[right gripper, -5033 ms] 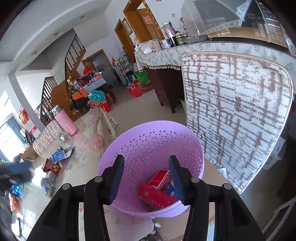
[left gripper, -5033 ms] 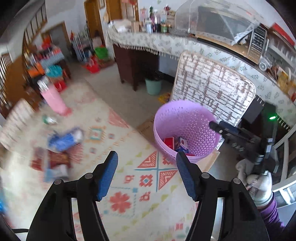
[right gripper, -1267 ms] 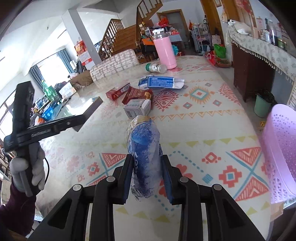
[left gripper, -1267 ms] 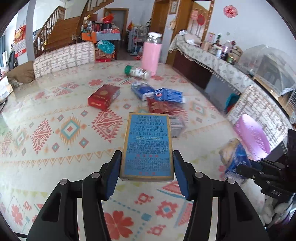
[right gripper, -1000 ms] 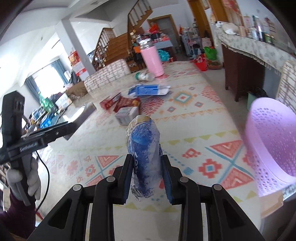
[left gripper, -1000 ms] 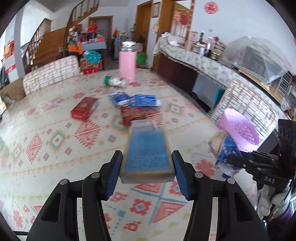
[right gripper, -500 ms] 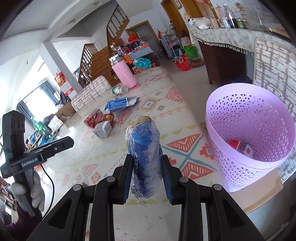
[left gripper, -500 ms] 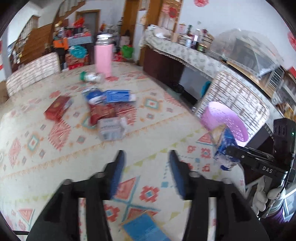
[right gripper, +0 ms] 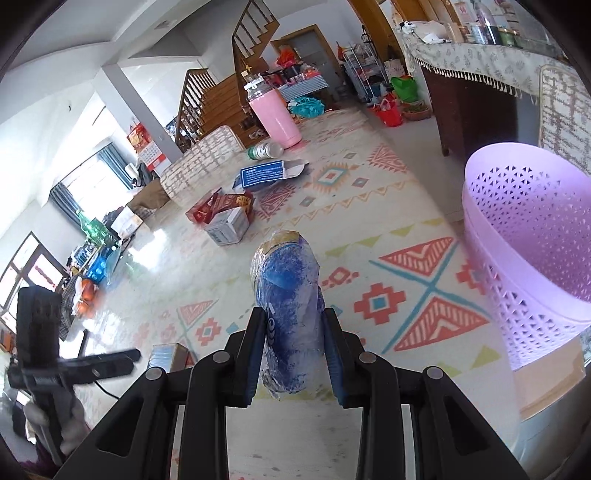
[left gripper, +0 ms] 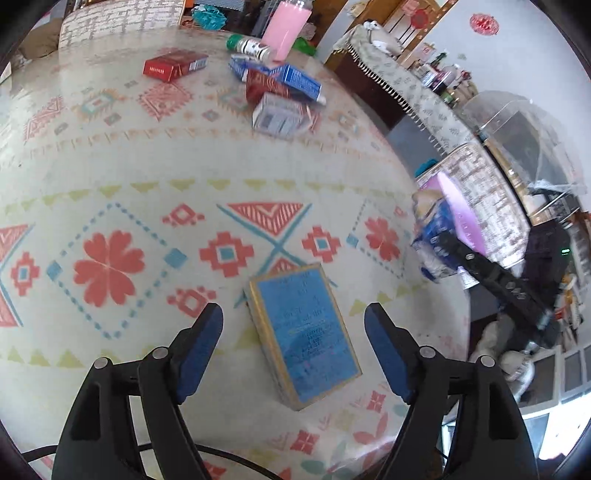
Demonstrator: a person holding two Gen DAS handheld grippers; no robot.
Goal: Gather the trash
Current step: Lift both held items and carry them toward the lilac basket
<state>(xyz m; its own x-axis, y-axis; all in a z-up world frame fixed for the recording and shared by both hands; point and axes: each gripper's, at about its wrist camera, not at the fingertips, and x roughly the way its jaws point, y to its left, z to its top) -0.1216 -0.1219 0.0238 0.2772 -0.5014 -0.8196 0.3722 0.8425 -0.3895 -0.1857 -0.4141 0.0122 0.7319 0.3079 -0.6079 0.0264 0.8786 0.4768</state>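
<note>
Trash lies scattered over the patterned desk. Nearest, a blue box with a gold edge lies flat between the fingers of the left hand-held gripper, touching neither pad; its jaws are opening and grip nothing. The box's printing is too blurred to read. The right hand-held gripper is clamped on a crumpled blue wrapper, held upright above the desk, with the purple basket near on its right at the desk's edge. Farther off lie a red box, a grey box, a dark red packet and a blue-and-white carton; their writing cannot be read. A green-capped bottle lies beside a pink flask at the far end.
</note>
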